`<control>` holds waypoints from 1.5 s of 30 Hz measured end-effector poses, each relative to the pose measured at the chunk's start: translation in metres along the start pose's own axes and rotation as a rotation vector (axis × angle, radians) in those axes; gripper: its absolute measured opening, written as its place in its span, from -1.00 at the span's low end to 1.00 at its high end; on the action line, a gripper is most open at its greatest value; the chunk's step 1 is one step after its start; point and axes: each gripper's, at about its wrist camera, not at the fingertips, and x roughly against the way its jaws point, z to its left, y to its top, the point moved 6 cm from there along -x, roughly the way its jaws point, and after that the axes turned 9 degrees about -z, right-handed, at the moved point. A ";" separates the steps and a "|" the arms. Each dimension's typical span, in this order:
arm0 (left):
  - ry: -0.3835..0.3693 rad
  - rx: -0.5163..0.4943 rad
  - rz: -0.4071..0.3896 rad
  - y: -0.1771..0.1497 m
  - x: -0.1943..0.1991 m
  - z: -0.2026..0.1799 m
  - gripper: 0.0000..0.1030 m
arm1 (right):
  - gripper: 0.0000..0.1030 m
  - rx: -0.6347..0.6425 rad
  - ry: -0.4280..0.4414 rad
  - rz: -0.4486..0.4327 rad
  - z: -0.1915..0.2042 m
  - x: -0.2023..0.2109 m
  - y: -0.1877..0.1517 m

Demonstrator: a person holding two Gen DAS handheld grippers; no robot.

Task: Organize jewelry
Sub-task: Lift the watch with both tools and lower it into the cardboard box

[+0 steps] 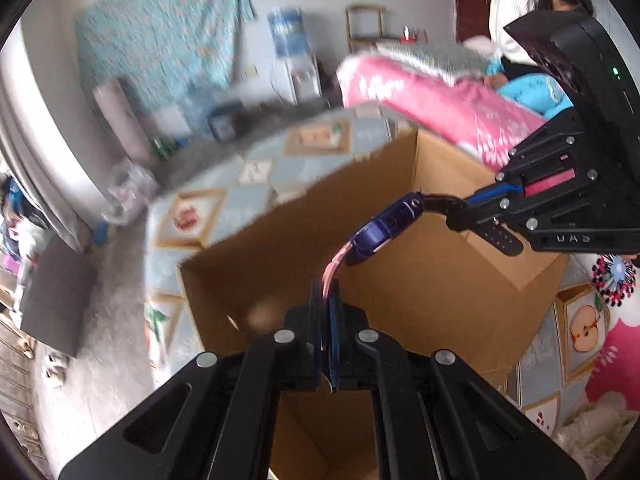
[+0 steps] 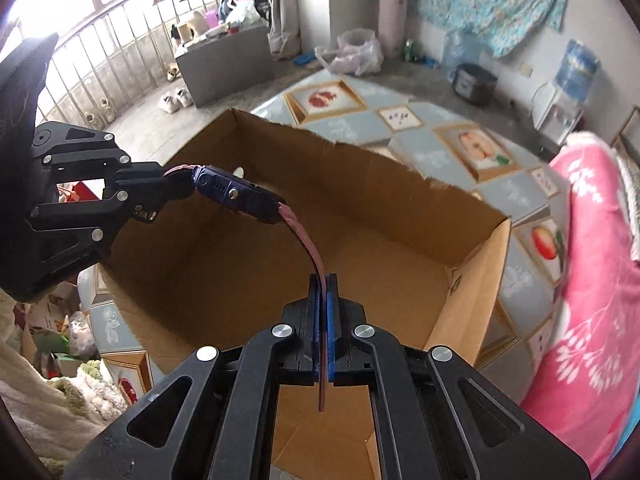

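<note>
A wristwatch with a dark blue case [image 1: 386, 226] [image 2: 236, 194] and a pink strap [image 2: 308, 248] hangs stretched between both grippers above an open cardboard box [image 1: 400, 184] [image 2: 380, 184]. My left gripper [image 1: 329, 300] is shut on one pink strap end. It shows at the left of the right wrist view [image 2: 160, 194], close to the watch case. My right gripper [image 2: 323, 284] is shut on the other strap end. It shows at the right of the left wrist view [image 1: 460, 216]. The box's inside looks bare apart from a blurred pale thing [image 1: 260, 314].
The box stands on a pale blue cloth printed with fruit pictures [image 2: 472, 148]. A pink blanket [image 1: 432, 100] [image 2: 592, 280] lies to the right. A person [image 1: 532, 8] sits at the back right. A water dispenser [image 1: 288, 52] and a rice cooker [image 2: 474, 82] stand by the wall.
</note>
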 end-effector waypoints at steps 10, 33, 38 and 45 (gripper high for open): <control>-0.020 0.031 0.284 -0.021 -0.076 0.016 -0.22 | -0.51 -0.084 0.086 0.190 -0.029 -0.063 -0.001; 0.201 0.345 -0.209 -0.066 0.057 0.072 0.64 | 0.34 0.209 0.046 0.212 0.051 -0.105 0.039; 0.173 0.374 -0.210 -0.083 0.042 0.067 0.64 | 0.33 0.369 0.036 0.260 0.065 -0.142 0.037; 0.082 0.376 -0.196 -0.085 0.023 0.053 0.64 | 0.12 0.319 0.019 0.302 0.057 -0.167 0.034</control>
